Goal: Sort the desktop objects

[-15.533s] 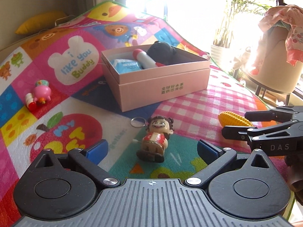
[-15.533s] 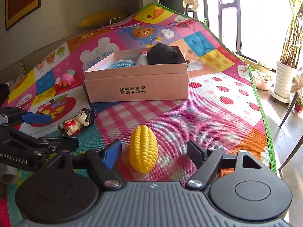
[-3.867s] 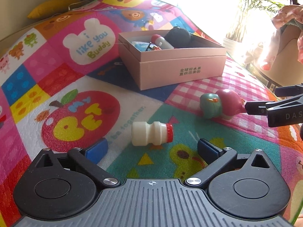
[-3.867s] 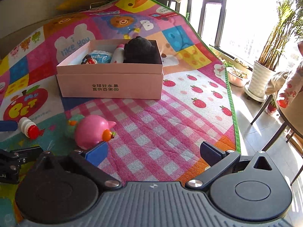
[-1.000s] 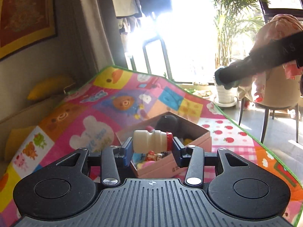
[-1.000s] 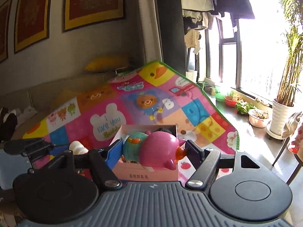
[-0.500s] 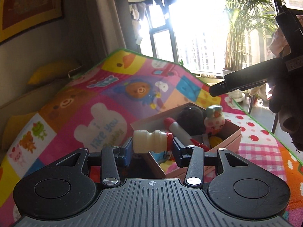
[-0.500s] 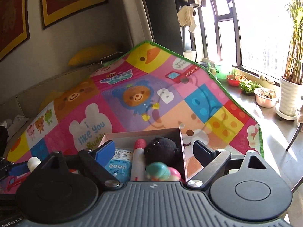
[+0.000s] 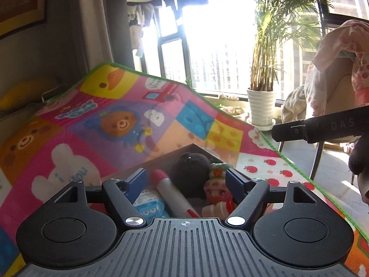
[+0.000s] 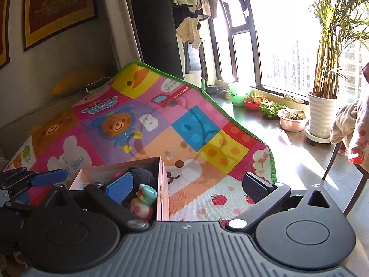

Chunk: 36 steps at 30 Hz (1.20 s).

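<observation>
Left tongs: my left gripper (image 9: 185,182) hangs over the pink box (image 10: 164,180), jaws opening, nothing between the pads.
Bottle: the small white bottle (image 9: 215,209) lies in the box, just below the pink duck toy (image 9: 215,188).
Box edges: the right wall stands just beside the toy.
Right tongs: my right gripper (image 10: 184,184) straddles that wall, jaws opening, empty.
Free room: bare play mat (image 10: 207,143) lies beyond.

Matt cardboard box (image 10: 164,192), fuzzy black plush (image 9: 190,173)
</observation>
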Each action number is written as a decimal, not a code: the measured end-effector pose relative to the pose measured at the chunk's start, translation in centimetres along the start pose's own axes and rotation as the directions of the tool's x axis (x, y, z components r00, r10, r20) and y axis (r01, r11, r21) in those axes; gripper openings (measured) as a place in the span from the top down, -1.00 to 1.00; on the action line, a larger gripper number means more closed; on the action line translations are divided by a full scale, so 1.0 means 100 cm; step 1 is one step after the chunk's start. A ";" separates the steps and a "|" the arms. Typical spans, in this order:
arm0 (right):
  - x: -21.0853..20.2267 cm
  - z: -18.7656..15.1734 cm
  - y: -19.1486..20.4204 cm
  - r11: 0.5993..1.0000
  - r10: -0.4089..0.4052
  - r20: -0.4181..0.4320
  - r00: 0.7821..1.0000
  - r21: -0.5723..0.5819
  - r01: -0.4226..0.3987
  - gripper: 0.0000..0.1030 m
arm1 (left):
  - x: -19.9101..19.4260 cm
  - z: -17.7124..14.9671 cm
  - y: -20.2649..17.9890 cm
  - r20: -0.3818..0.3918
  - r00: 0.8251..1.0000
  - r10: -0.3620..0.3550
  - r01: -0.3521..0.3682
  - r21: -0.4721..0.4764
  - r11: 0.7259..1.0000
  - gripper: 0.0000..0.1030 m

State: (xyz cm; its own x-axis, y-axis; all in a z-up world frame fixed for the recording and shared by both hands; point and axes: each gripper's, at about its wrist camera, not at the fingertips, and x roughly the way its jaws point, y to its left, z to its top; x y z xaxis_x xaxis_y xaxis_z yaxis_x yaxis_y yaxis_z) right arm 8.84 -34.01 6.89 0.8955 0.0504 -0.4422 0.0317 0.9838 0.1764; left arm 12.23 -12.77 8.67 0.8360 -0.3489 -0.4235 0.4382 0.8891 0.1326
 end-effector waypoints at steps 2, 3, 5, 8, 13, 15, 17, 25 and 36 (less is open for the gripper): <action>0.006 -0.006 -0.006 1.000 0.011 -0.021 1.000 0.022 -0.011 -0.96 | -0.010 -0.018 0.008 -0.018 0.999 0.042 -0.042 0.013 0.999 -0.82; 0.010 -0.008 -0.008 0.999 0.022 -0.033 0.999 0.034 -0.021 -0.96 | -0.016 -0.027 0.012 -0.033 0.998 0.058 -0.058 0.015 0.998 -0.85; 0.019 -0.012 -0.012 0.996 0.065 -0.061 0.996 0.068 -0.061 -0.98 | -0.023 -0.046 0.020 -0.082 0.995 0.057 -0.059 -0.010 0.998 -0.86; 0.037 -0.015 -0.008 0.980 0.163 -0.111 0.980 0.137 -0.147 -1.00 | -0.028 -0.069 0.029 -0.139 0.989 0.051 -0.063 -0.080 0.995 -0.88; 0.086 -0.015 0.017 0.939 0.307 -0.223 0.925 0.229 -0.256 -1.00 | -0.015 -0.085 0.028 -0.186 0.982 -0.029 0.004 -0.130 0.992 -0.88; 0.101 -0.015 0.023 0.933 0.319 -0.254 0.913 0.252 -0.255 -1.00 | -0.009 -0.086 0.029 -0.180 0.982 -0.055 0.029 -0.147 0.989 -0.88; 0.112 -0.015 0.030 0.931 0.330 -0.285 0.900 0.256 -0.260 -1.00 | -0.004 -0.086 0.031 -0.171 0.980 -0.103 0.073 -0.174 0.982 -0.88; 0.115 -0.012 0.065 0.978 0.202 -0.353 0.913 0.123 -0.169 -1.00 | -0.010 -0.096 0.050 -0.112 0.980 -0.165 0.137 -0.219 0.966 -0.89; 0.122 -0.014 0.156 0.973 0.217 -0.405 0.888 0.010 -0.233 -1.00 | -0.054 -0.108 0.107 -0.118 0.993 -0.012 -0.012 -0.196 0.980 -0.90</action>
State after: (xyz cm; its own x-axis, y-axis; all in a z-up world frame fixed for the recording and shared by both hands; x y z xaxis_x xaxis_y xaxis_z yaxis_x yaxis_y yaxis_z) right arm 19.68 -17.82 2.99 0.6225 0.3277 -0.7107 -0.1728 0.9432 0.2836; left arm 8.85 1.82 2.71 0.7857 -0.3220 -0.5282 0.3551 0.9339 -0.0410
